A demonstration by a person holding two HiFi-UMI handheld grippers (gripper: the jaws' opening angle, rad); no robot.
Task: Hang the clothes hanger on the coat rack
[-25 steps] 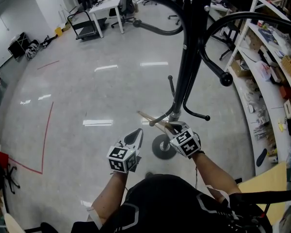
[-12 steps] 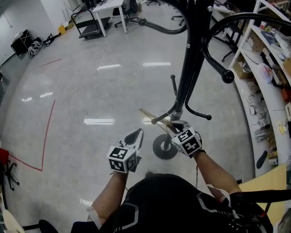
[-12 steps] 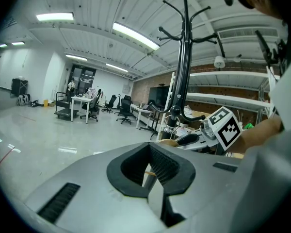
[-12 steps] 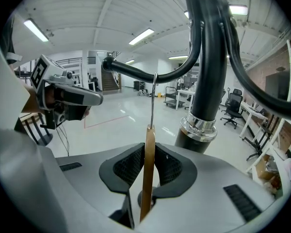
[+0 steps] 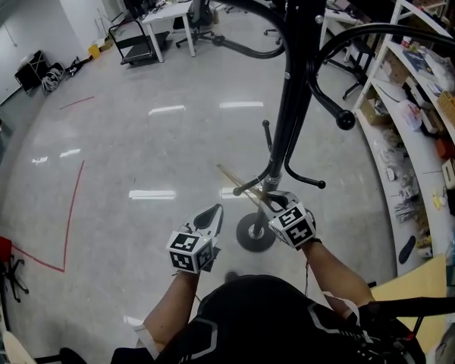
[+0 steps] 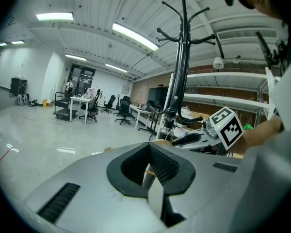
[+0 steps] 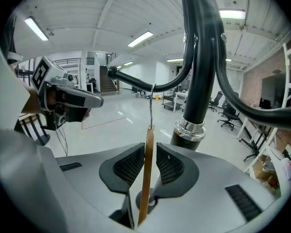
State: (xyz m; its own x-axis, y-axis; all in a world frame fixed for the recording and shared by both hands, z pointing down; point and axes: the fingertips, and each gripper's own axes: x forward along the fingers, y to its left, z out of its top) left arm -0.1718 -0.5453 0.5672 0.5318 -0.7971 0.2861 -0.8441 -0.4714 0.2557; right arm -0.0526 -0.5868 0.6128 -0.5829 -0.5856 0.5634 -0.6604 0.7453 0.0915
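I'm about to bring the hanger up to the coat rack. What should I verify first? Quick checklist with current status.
1. Right claw grip on hanger: ok, jaws shut on its wooden bar.
2. Hook free beyond the jaw tips: ok.
3. Hook over a rack arm: cannot tell; they overlap in the right gripper view.
4. Left claw out of the way: ok, shut on nothing, apart from the hanger.
5. Clearance from the coat rack pole: cannot tell; the right claw is close beside it.
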